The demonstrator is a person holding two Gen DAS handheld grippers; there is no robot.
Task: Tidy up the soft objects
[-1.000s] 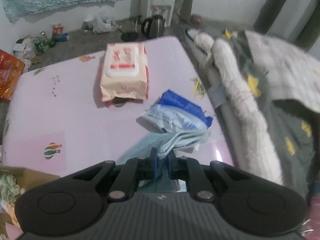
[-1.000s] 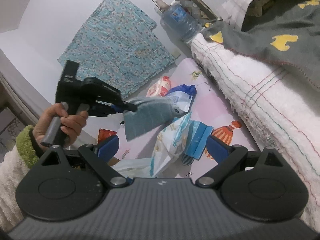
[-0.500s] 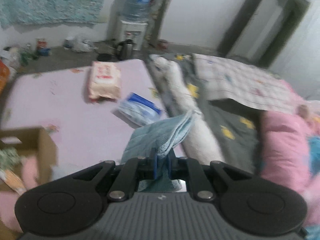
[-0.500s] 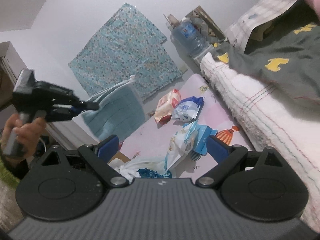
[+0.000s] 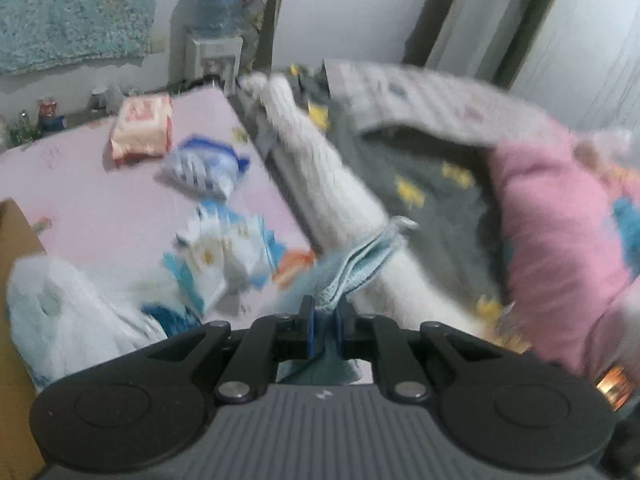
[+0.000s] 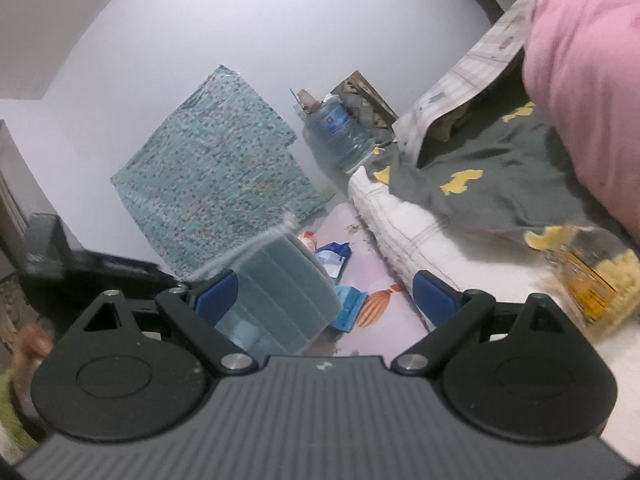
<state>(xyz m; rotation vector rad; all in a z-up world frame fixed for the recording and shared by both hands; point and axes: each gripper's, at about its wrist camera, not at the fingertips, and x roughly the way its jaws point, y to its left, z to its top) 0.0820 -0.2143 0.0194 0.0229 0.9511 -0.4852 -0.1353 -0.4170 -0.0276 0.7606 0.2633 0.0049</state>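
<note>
nearby, the left gripper [image 5: 323, 322] pinched a light blue cloth [image 5: 352, 264], hanging above the pink mat's [image 5: 100, 200] right edge, beside the bedding; the right gripper [image 6: 325, 294] stood wide, empty; farther off lay wipe packs [image 5: 142, 128].

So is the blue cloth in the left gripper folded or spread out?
Folded. The blue cloth hangs from the left gripper as a neat layered rectangle, with stacked edges showing at the pinch.

Left gripper [image 5: 323, 320] clamped, right gripper [image 6: 325, 294] apparently spread
</note>
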